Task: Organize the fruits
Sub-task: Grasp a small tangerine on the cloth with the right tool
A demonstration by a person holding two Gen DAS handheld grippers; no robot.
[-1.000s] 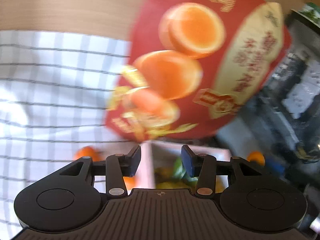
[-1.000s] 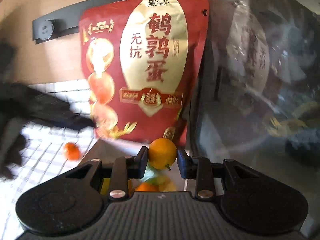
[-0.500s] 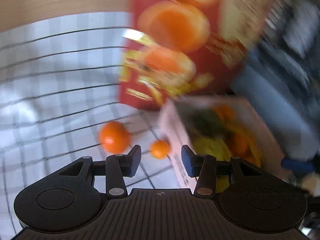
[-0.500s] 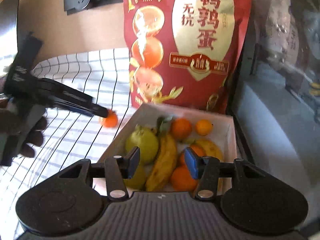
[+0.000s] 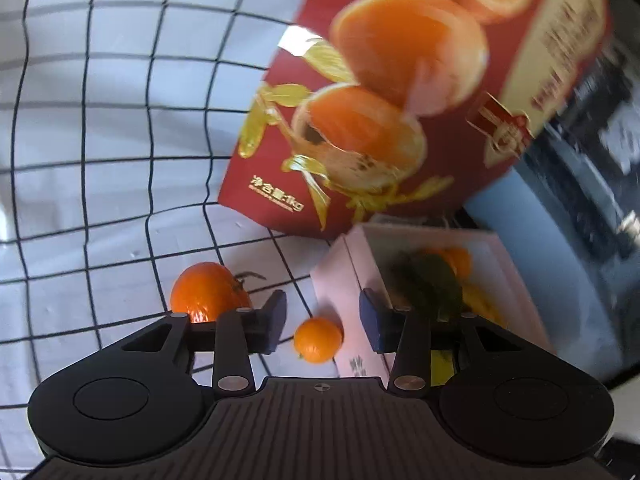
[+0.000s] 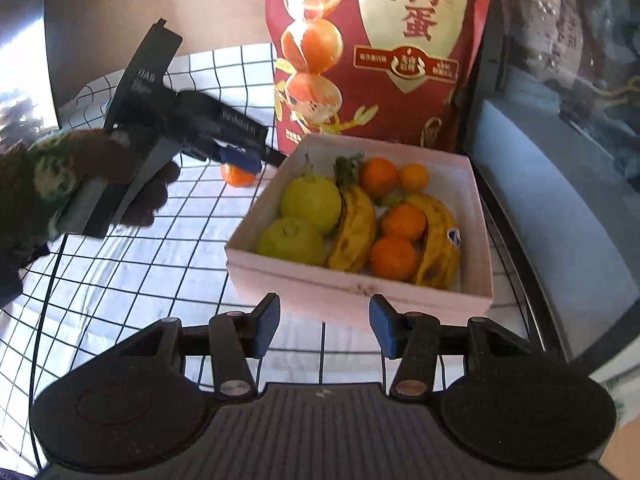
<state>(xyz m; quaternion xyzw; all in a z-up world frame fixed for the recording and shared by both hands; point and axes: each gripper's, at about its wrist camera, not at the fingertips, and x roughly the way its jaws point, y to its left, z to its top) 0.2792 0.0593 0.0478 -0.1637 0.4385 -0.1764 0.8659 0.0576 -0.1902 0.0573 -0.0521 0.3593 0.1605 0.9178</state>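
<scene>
Kumquat pickup beside the pink box

Kumquat-sized orange fruit [image 5: 318,339] lies on the checked cloth [image 5: 100,184] of the worktop, between the jaws of the left gripper [image 5: 322,322] and a little beyond their tips, nearer the right pad than the left. Those jaws have just been closing; in the left wrist view they stand at a middling gap, with clear space on both sides of the fruit and neither pad touching it. The pink box [image 5: 344,272] sits just right of the right jaw, its wall just beside the fruit, possibly touching. A larger tangerine [image 5: 206,292] rests beyond the left jaw, partly hidden by it.

My reading is that the step in hand is a grasp of the small fruit for transfer to the box. To do it well, I would shift the gripper slightly right so the fruit is centred, and keep the right pad clear of the box wall while it slides in. Close slowly: a round fruit is likely to roll or squirt forward under an off-centre pinch.

The right gripper [image 6: 324,326] holds nothing, its jaws partly apart and near the front wall of the box, which already carries 2 guavas [image 6: 310,202], 2 bananas [image 6: 356,228] and several tangerines [image 6: 394,258]. A red pouch [image 6: 380,52] stands beyond it.
</scene>
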